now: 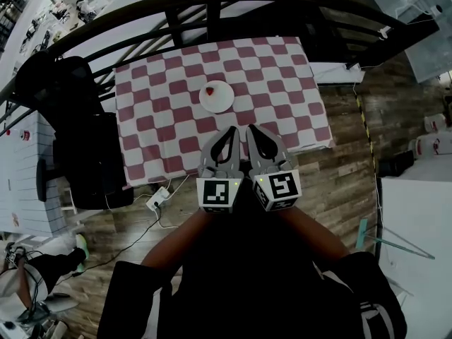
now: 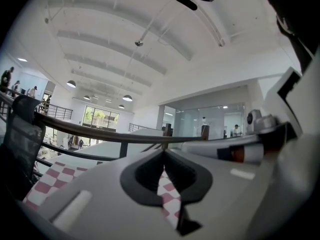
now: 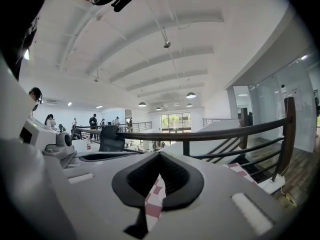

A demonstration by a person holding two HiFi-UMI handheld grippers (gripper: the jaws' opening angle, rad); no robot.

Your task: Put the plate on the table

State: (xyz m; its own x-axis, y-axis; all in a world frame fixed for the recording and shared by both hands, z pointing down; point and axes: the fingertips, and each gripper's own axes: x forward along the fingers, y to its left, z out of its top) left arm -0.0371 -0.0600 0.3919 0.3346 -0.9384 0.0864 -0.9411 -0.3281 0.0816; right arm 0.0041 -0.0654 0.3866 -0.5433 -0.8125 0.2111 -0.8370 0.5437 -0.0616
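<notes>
A small white plate [image 1: 216, 97] with a red item on it rests on the table with the red-and-white checkered cloth [image 1: 275, 83], near the middle. My left gripper [image 1: 231, 131] and right gripper [image 1: 250, 130] are side by side over the table's near edge, a little short of the plate and touching nothing. Both are shut with nothing between the jaws. In the left gripper view the closed left gripper [image 2: 164, 154] points over the cloth toward a railing. The right gripper view likewise shows the right gripper [image 3: 160, 156] closed and empty. Neither gripper view shows the plate.
A black office chair [image 1: 78, 119] stands against the table's left side. A dark curved railing [image 1: 212, 6] runs behind the table. A white power strip [image 1: 157, 202] with its cable lies on the wooden floor at the near left corner. White tables stand at the far left and right.
</notes>
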